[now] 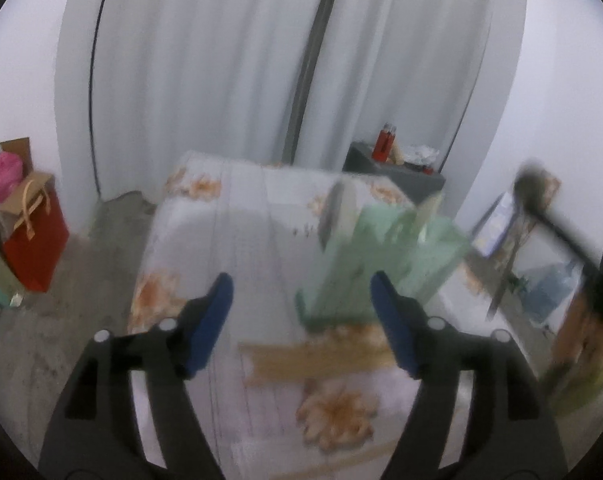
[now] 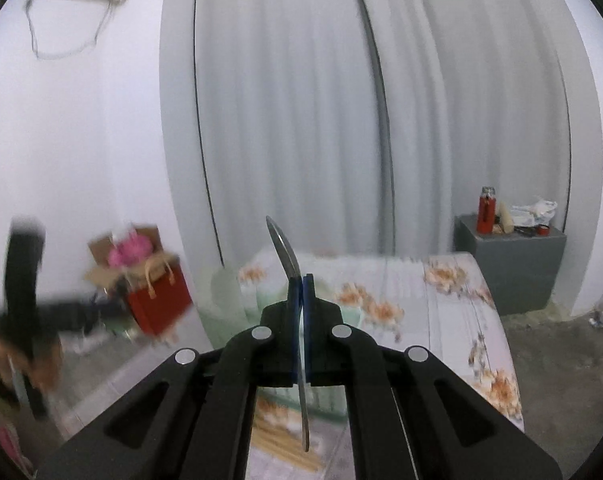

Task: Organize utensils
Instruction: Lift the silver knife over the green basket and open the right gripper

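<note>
Left wrist view: 1 pale green slotted holder (image 1: 385, 264) stands right of centre on the floral tablecloth (image 1: 229, 240), with 2 utensils upright in it, a grey one (image 1: 332, 212) and a cream one (image 1: 428, 212); blur hides what kind they are. A bundle of wooden sticks (image 1: 301, 360) lies in the lower centre, just in front of the holder. The left gripper (image 1: 301, 300) has its blue pads wide apart with nothing gripped; the holder's base shows between them. A red bag (image 1: 37, 248) sits at the left edge.

Right wrist view: the right gripper (image 2: 300, 292) is clamped on 1 metal spoon (image 2: 283, 248), its bowl rising above the pads at centre and its handle running down to the lower centre. The green holder (image 2: 229, 304) is left of centre, partly hidden behind the gripper. 1 red bottle (image 2: 486, 210) stands on a grey stand (image 2: 513, 264) at the right.
</note>
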The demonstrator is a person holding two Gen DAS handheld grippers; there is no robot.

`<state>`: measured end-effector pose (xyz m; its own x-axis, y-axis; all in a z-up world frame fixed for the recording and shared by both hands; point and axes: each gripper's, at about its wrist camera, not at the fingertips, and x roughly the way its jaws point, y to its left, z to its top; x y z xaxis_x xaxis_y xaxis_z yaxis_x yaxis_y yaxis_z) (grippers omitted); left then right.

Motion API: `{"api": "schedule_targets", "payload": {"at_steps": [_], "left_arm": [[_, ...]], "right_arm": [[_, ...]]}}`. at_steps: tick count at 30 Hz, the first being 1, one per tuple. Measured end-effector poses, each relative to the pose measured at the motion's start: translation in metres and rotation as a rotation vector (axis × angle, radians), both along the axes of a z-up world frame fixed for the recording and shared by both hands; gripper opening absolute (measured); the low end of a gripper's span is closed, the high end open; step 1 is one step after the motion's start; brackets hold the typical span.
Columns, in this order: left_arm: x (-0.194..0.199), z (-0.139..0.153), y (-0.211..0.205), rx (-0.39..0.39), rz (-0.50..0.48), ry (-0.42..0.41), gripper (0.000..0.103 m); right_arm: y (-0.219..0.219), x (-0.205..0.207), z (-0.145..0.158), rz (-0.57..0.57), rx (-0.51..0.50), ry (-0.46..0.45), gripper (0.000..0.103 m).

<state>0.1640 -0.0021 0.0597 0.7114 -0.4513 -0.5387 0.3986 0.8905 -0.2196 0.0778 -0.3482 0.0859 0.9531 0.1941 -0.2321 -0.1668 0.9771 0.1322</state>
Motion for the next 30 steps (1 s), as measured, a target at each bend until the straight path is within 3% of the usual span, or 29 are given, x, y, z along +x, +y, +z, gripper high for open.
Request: {"api": "schedule_targets", "payload": {"at_steps": [8,17,23,30], "left_arm": [[-0.029,-0.050,0.015,0.000,0.035,0.102,0.072],[-0.043,-0.064,0.025,0.006,0.079,0.134,0.072],[-0.045,-0.068,0.023,0.030,0.084,0.145,0.073],[-0.044,-0.073,0.021,0.026,0.075,0.162,0.073]], "right_arm": [[-0.015,0.028,0.025,-0.026,0.069,-0.083,0.002],[-0.018,0.079,0.010,-0.084,0.086,-0.134,0.002],[-0.017,0.100,-0.023,-0.107,0.104,-0.078,0.002],[-0.022,0.096,-0.056,-0.107,0.134,0.018,0.002]]}}
